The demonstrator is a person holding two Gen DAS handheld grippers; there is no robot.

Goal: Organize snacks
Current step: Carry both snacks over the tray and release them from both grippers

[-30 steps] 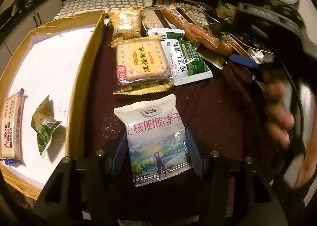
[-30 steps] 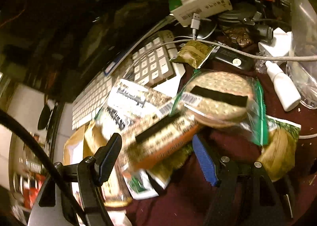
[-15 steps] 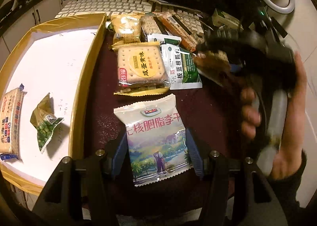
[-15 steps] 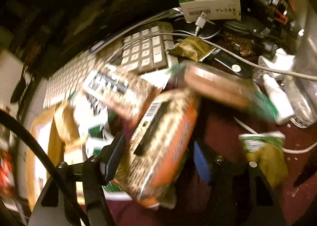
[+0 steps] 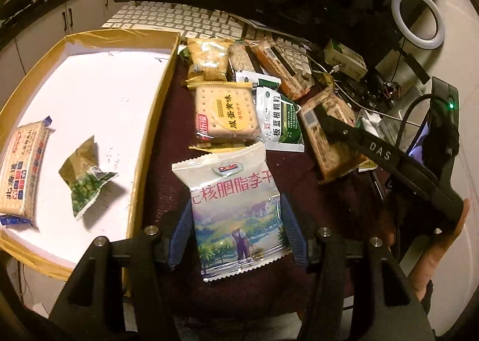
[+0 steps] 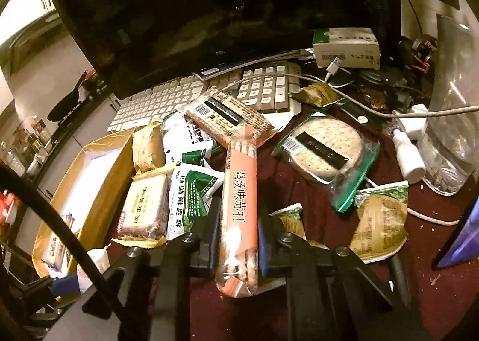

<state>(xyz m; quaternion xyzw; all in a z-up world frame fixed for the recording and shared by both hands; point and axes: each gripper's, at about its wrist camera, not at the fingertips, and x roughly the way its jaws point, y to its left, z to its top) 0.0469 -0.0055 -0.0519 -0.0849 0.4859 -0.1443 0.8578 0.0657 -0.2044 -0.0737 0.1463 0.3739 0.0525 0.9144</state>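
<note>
My right claw (image 6: 236, 230) has swung in and is closing on the orange soda-cracker pack (image 6: 239, 209), my left claw (image 5: 236, 233) grips the Dole plum packet (image 5: 236, 209) above the worktop, so next both need carrying to the box (image 5: 149, 119).

"Dole" on white pouch (image 5: 236, 209); "DAS" on right gripper arm (image 5: 380, 151); "TCL" on monitor (image 6: 220, 52).

Glossy plastic snack packets (image 5: 236, 209), matt maroon cloth (image 5: 323, 191)

Orange soda-cracker pack (image 6: 239, 215) on edge; white Dole pouch (image 5: 236, 209) flat, upright
</note>
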